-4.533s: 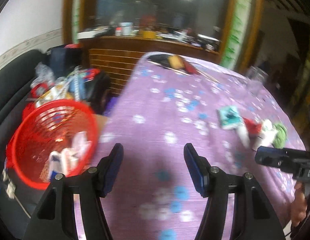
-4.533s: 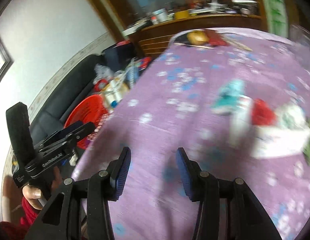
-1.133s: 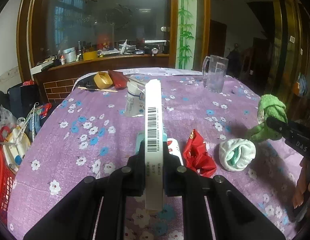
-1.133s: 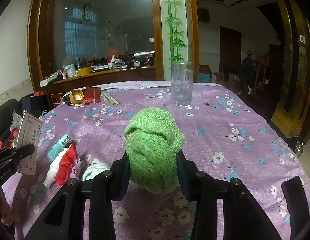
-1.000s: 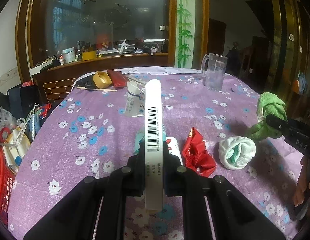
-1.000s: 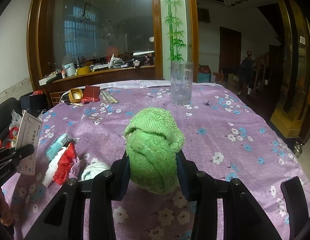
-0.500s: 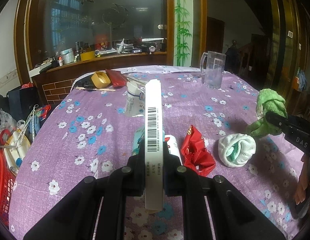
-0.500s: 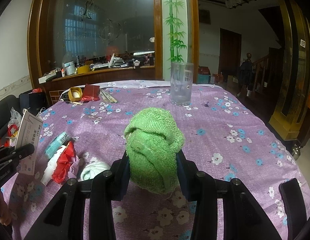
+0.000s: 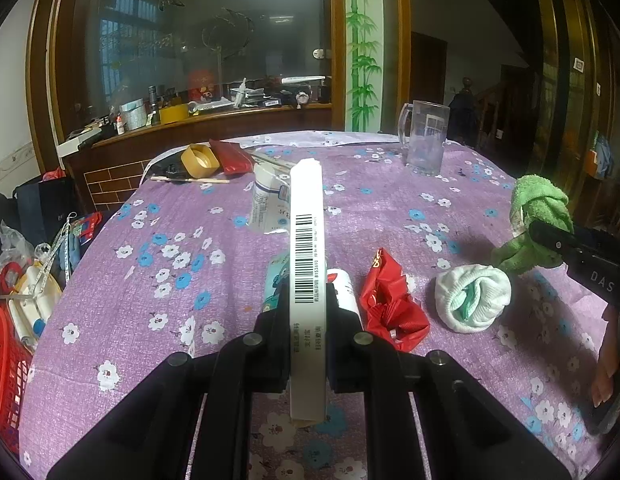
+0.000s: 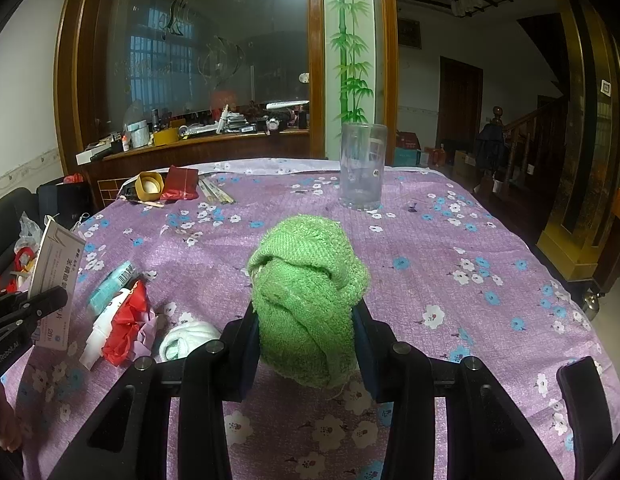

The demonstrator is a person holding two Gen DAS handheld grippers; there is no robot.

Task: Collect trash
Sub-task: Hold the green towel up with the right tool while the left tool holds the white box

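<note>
My left gripper [image 9: 308, 332] is shut on a flat white carton [image 9: 307, 240] with a barcode, held edge-on above the purple flowered tablecloth [image 9: 158, 248]; the same carton [image 10: 56, 276] shows at the left of the right wrist view. My right gripper [image 10: 306, 340] is shut on a rolled green towel [image 10: 308, 300], which also appears at the right of the left wrist view as the green towel [image 9: 538, 216]. On the cloth lie a crumpled red wrapper [image 9: 390, 304], a white rolled cloth [image 9: 472, 296], a teal packet [image 10: 110, 282] and a white tube [image 9: 344, 288].
A red basket [image 9: 4, 356] sits at the table's left edge, low beside a sofa with bags. A glass mug [image 9: 424, 142], a white bottle [image 9: 268, 202], a yellow tape roll [image 9: 198, 160], a red packet [image 9: 230, 158] and chopsticks lie further back. A wooden counter stands behind.
Several seconds back both grippers were open with nothing in them; since then the left has taken the carton and the right the green towel. Over the last second nothing has moved.
</note>
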